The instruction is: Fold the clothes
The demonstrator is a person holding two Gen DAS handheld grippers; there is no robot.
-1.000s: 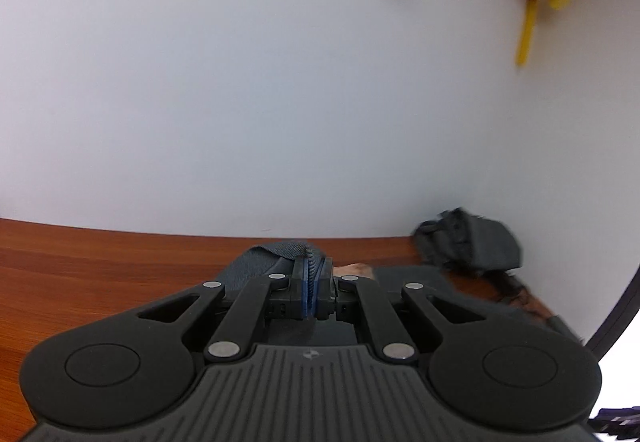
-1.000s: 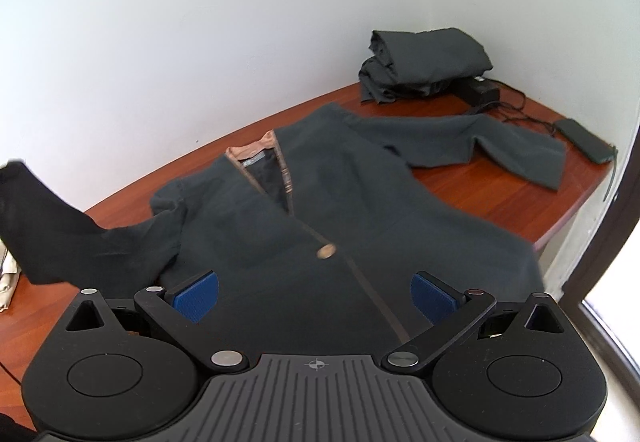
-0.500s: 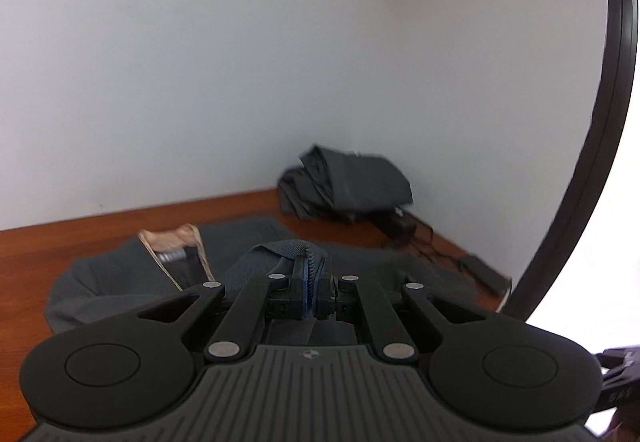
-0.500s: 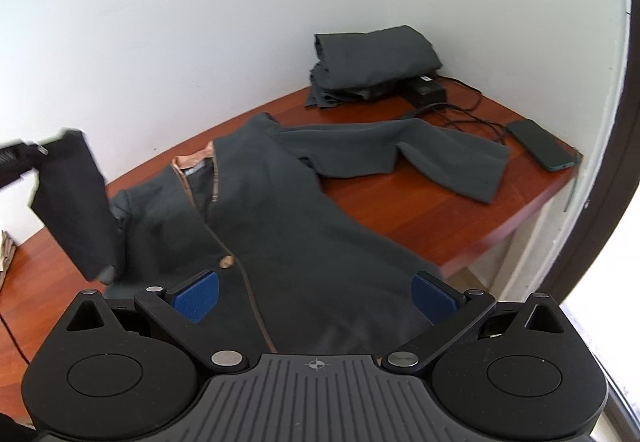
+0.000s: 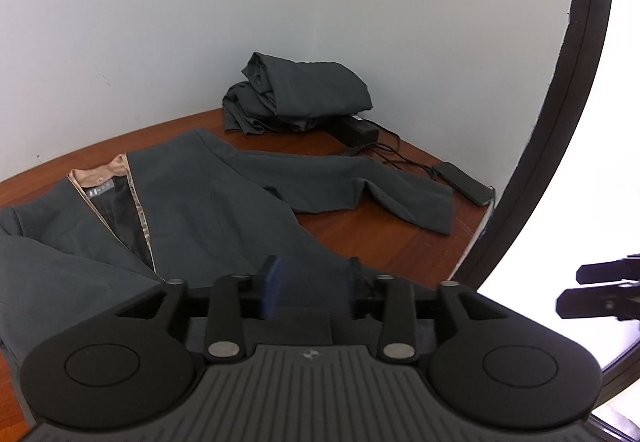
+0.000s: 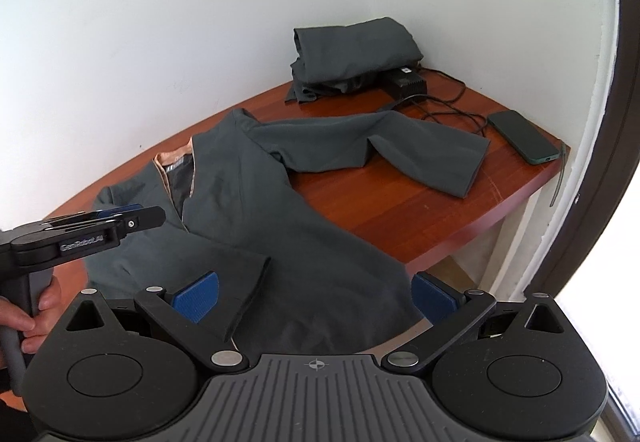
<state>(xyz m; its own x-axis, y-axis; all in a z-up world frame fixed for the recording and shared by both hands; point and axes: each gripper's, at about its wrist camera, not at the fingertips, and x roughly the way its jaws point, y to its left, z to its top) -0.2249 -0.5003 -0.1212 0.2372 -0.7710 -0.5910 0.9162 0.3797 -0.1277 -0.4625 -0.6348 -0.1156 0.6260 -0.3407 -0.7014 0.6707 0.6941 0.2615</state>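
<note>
Right wrist view shows the dark grey jacket (image 6: 256, 178) spread face-up across the wooden table (image 6: 432, 218), its collar toward the centre-left of the frame near the wall and its hem running off the table's near edge at bottom centre. One sleeve (image 6: 380, 150) stretches from the shoulder out toward the right of the frame, bent partway, its long axis roughly crosswise to the jacket's body, the cuff ending near the phone (image 6: 522, 136). The other sleeve (image 6: 228, 282) lies folded over the jacket's front, its cuff at lower centre, just ahead of the right gripper (image 6: 314, 292).

The right gripper's jaws stand wide apart and hold nothing. The left gripper (image 6: 132, 216) enters at the left of this frame, over the jacket's shoulder by the collar; in the left wrist view its blue pads (image 5: 270, 288) are blurred but parted, with nothing between them.

The outstretched sleeve lies ahead and to the right of both grippers, and the right gripper is the nearer one to it. Any fold of that sleeve would carry its cuff leftward in the frame, across the long axis of the body.

A folded pile of dark clothes (image 6: 356, 50) sits in the far corner, beside a charger (image 6: 404, 80).
</note>
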